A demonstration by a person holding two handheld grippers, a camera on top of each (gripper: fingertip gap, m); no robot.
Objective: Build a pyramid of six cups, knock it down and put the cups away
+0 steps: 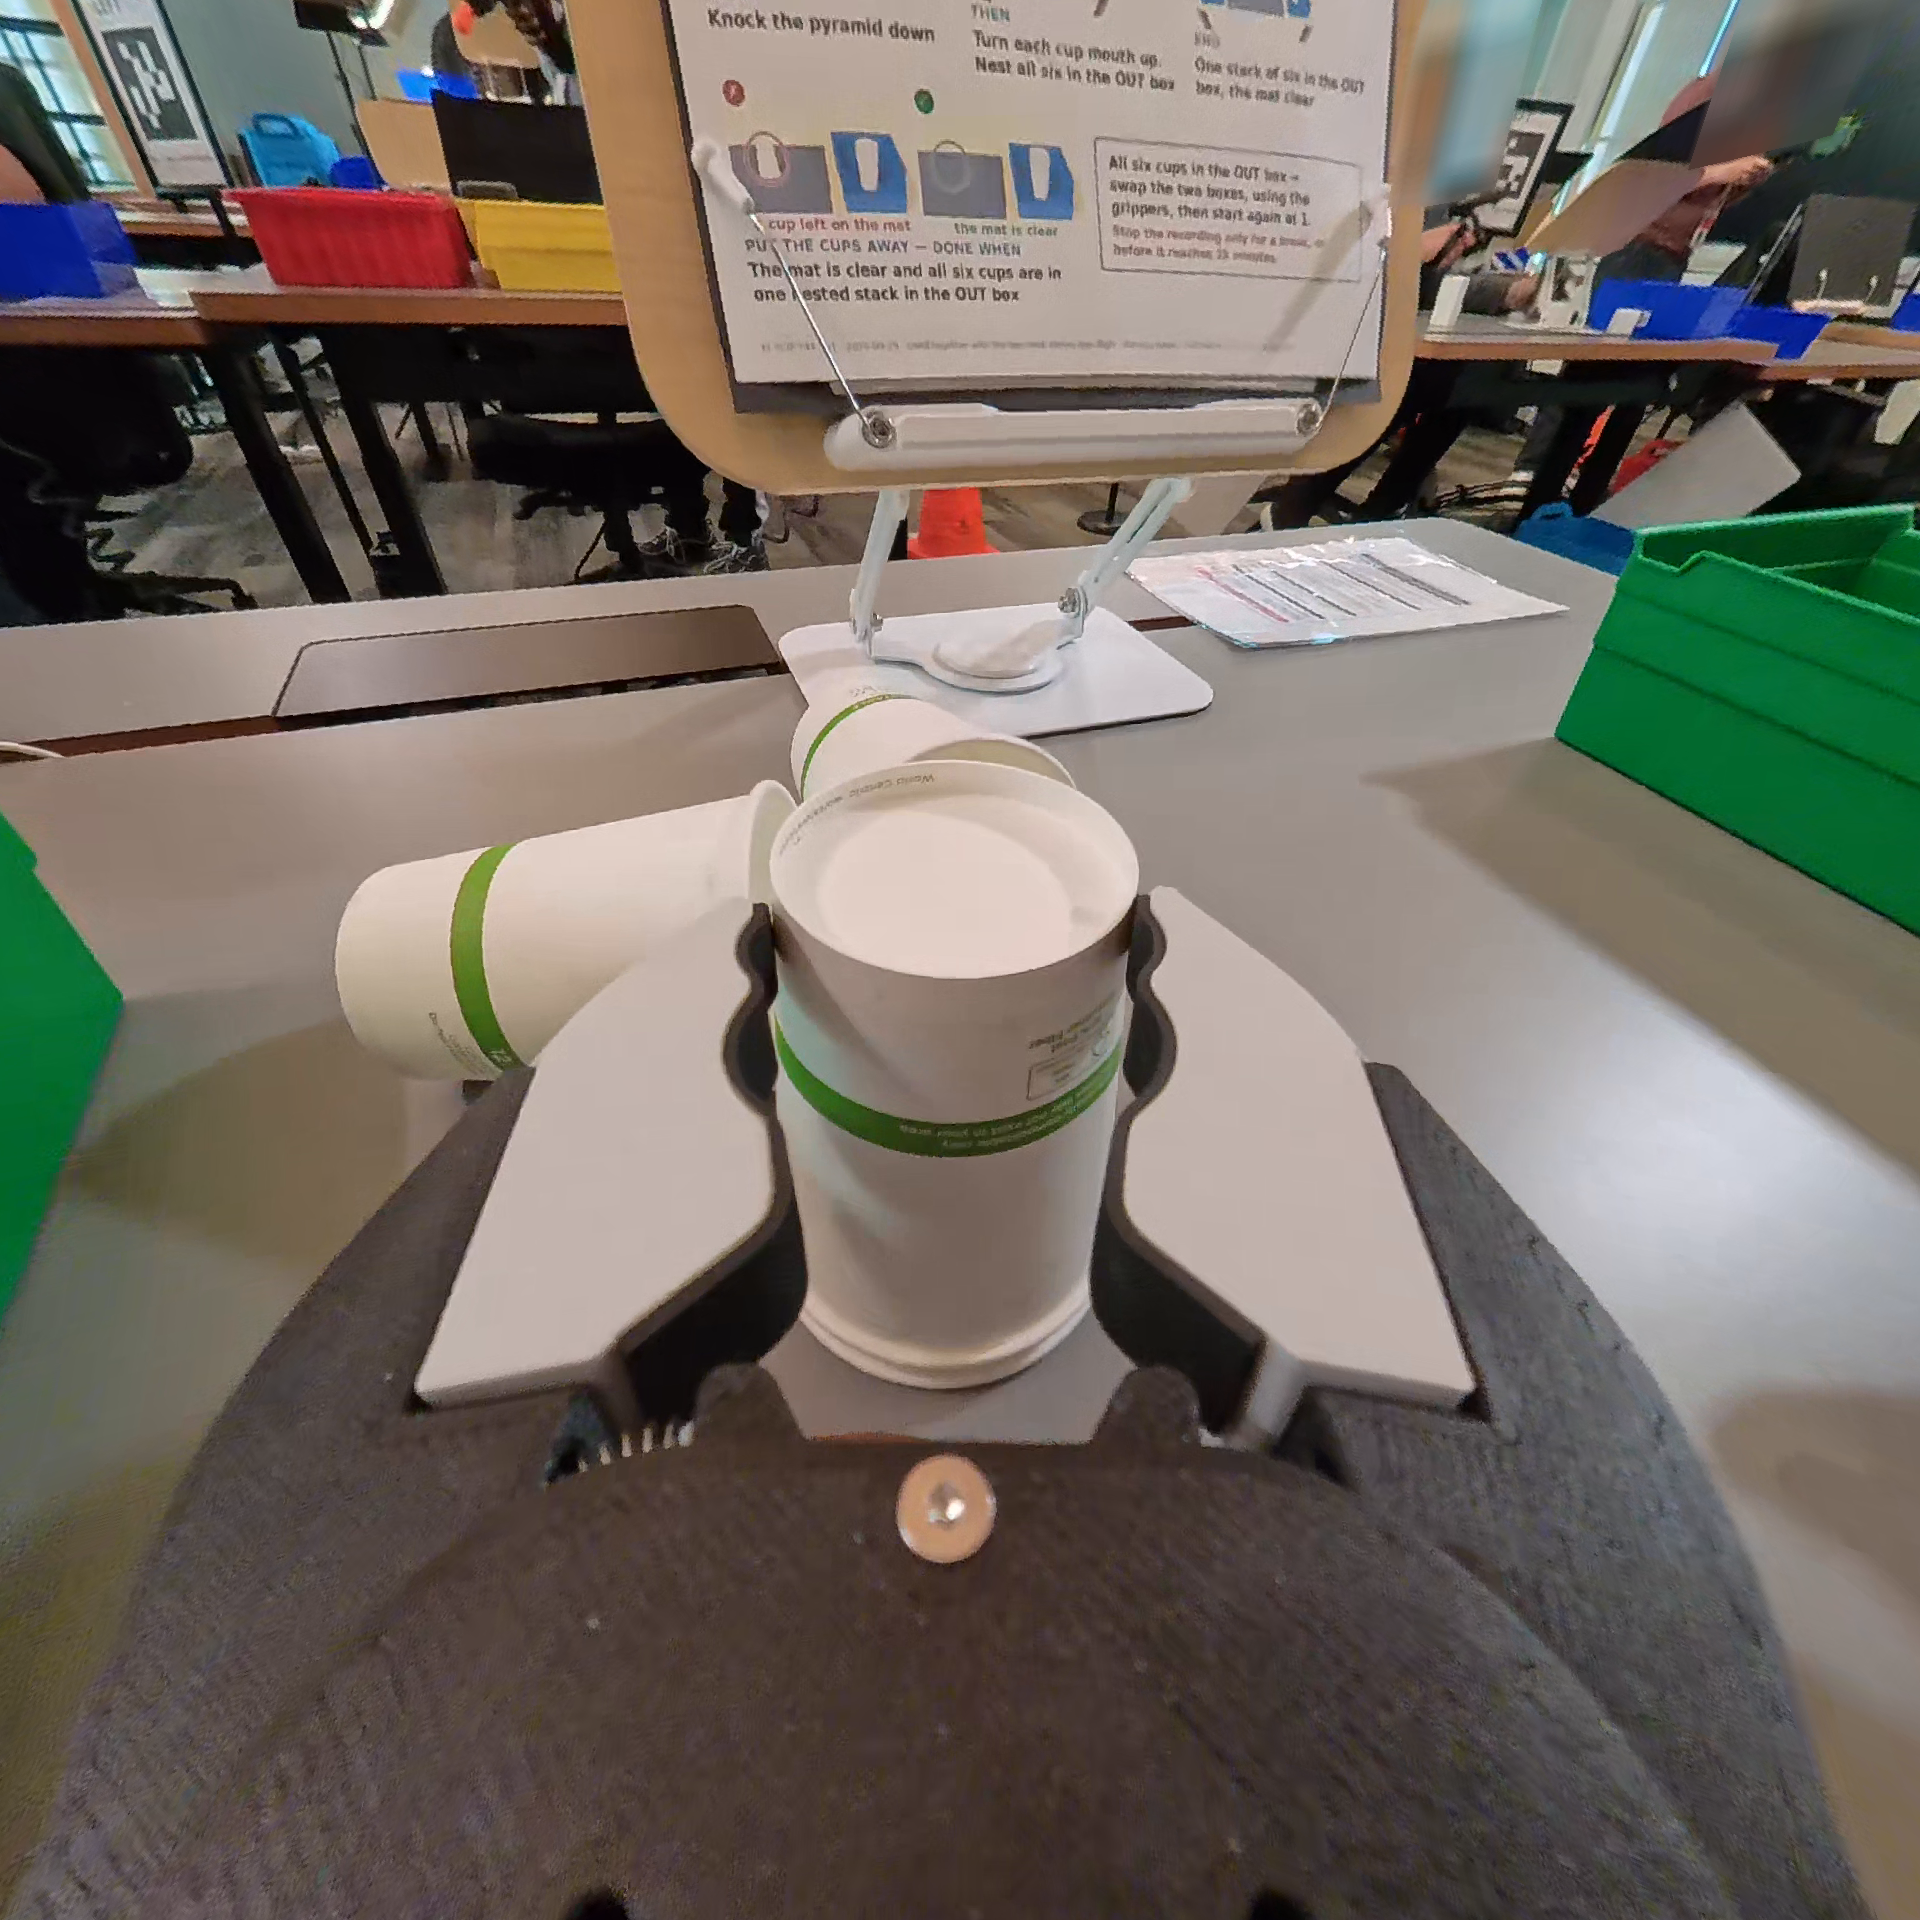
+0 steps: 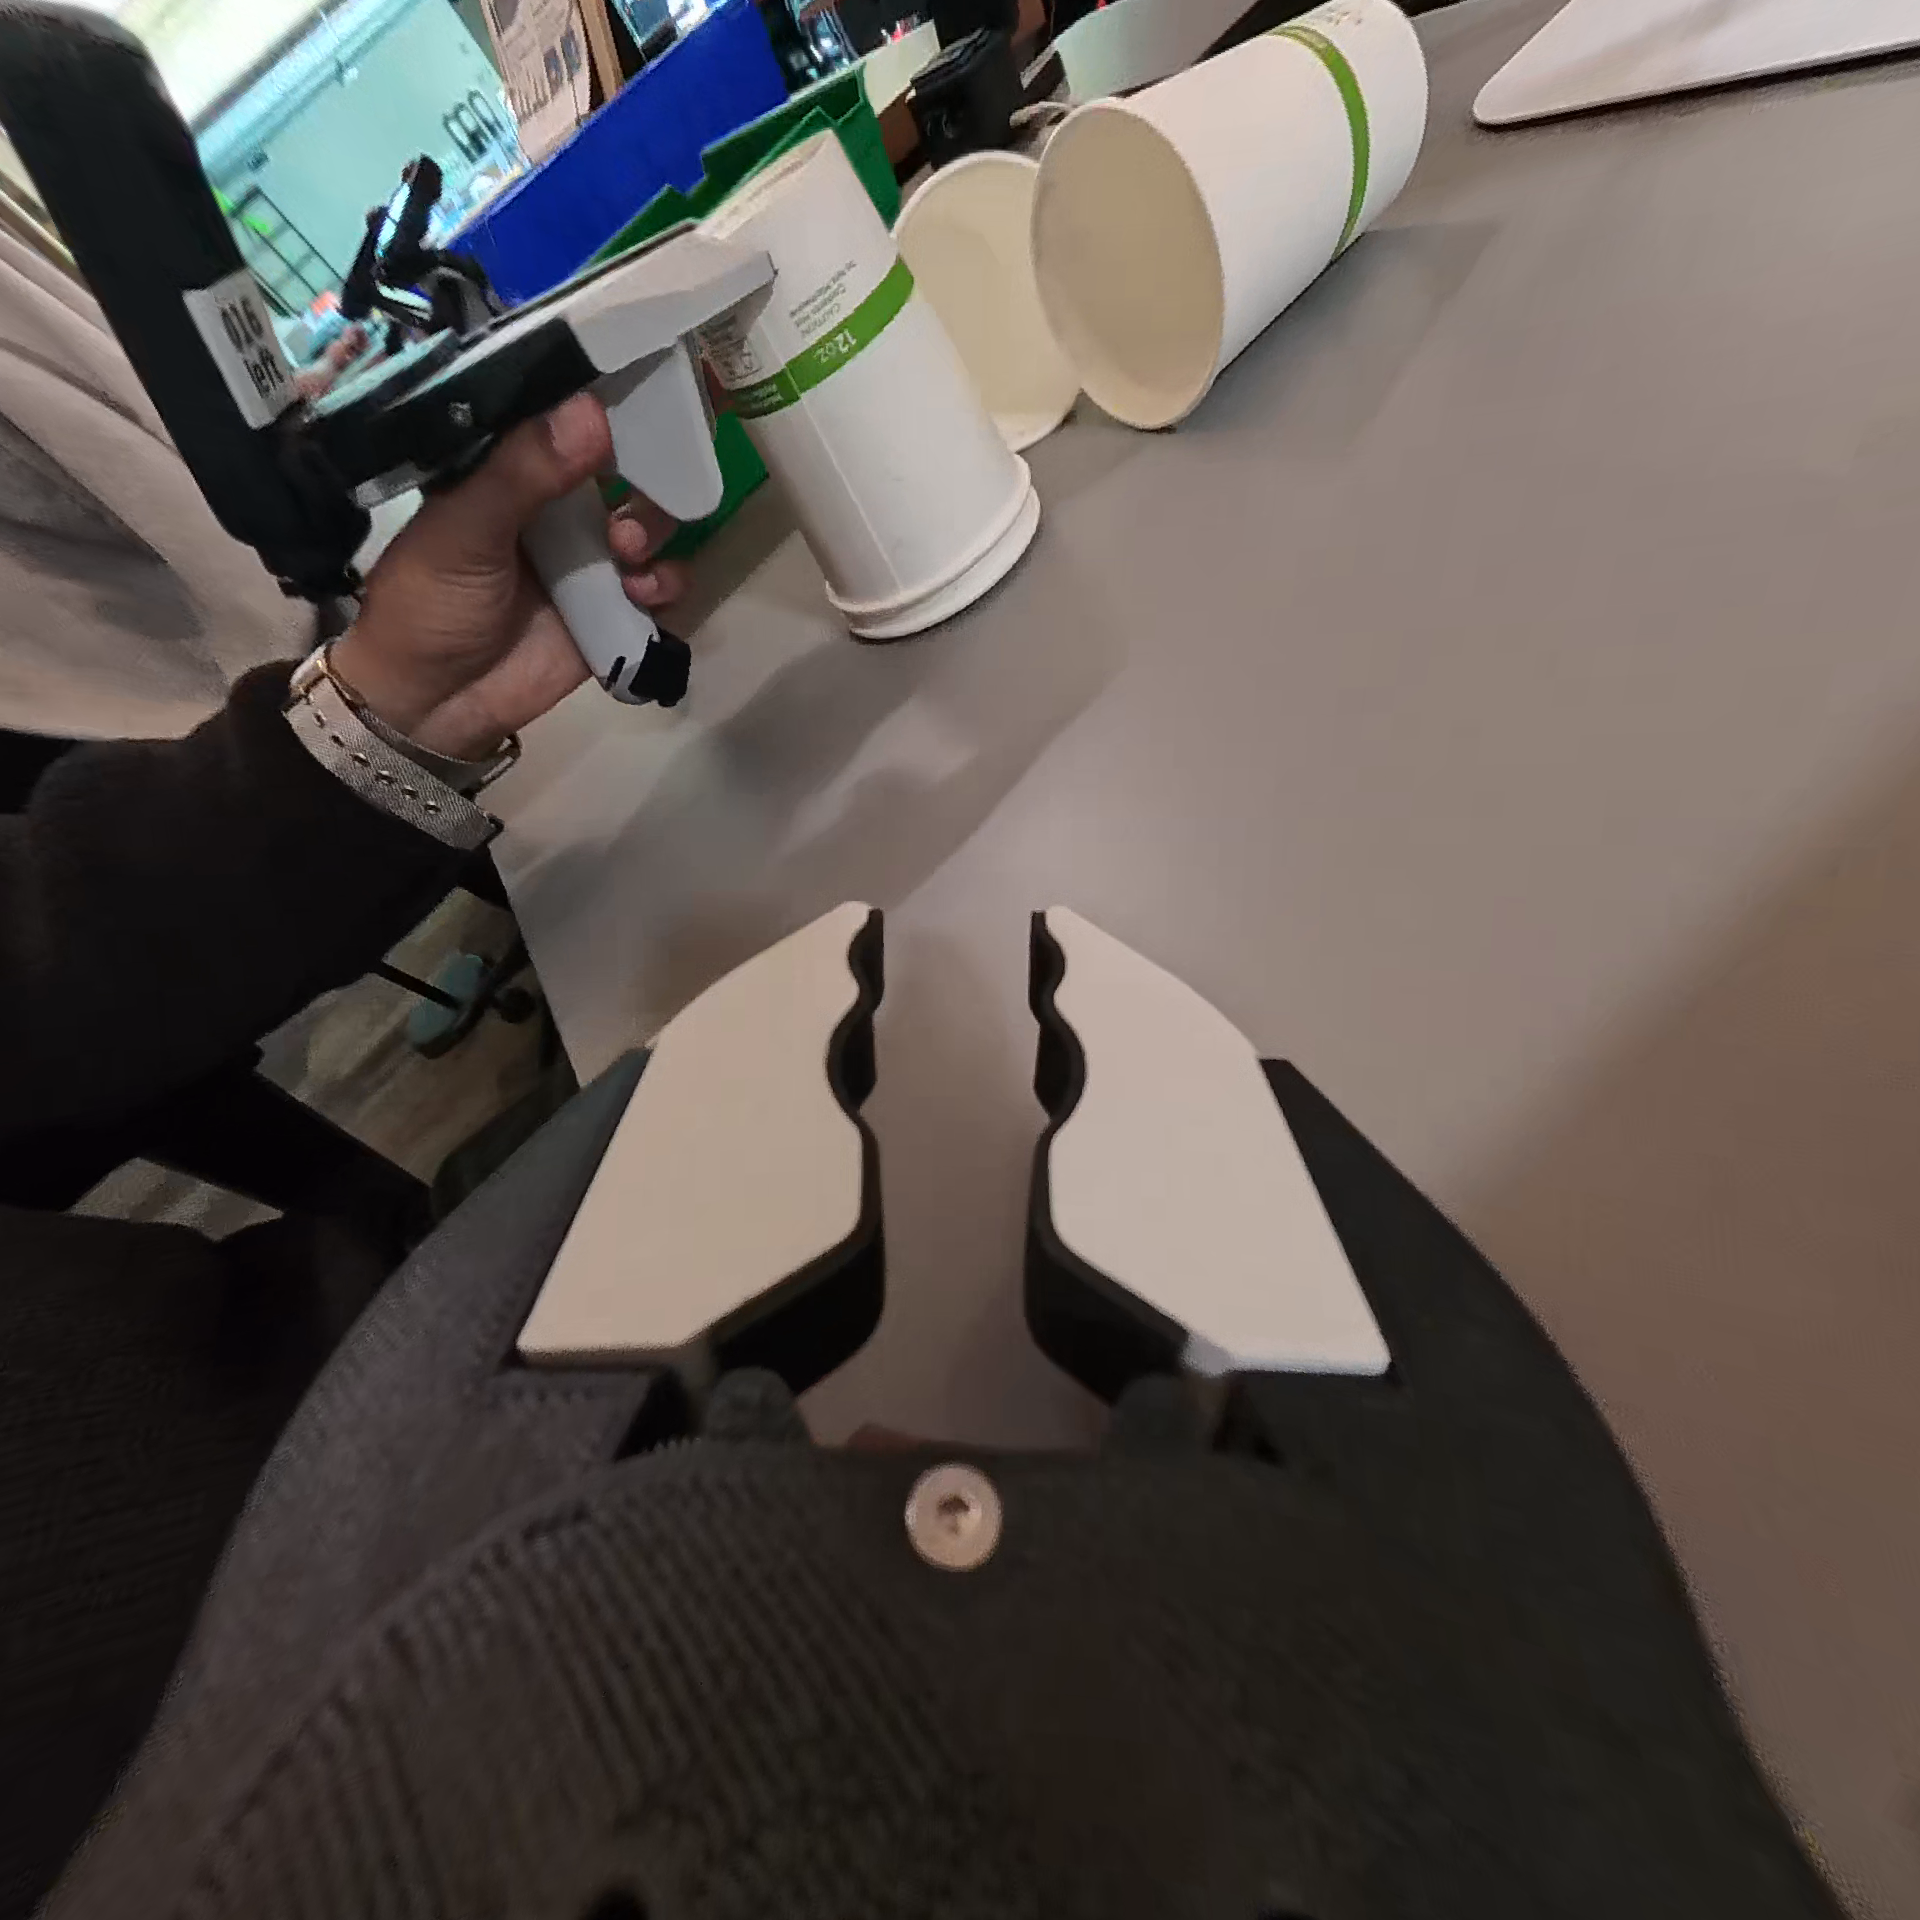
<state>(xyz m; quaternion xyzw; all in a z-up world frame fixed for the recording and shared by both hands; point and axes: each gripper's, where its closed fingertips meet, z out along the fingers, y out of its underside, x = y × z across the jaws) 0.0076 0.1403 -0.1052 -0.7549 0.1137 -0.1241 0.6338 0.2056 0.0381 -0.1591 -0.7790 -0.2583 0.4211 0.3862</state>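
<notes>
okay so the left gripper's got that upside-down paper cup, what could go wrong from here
1. The left gripper squeezes the upside-down cup near its closed end; a thin paper wall could dent or slip.
2. Two cups on their sides lie right behind it, so swinging the held cup might knock them rolling across the table.

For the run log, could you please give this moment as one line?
left gripper: shut on upside-down paper cup | right gripper: open, empty, over grey table | two paper cups lying beyond
</notes>
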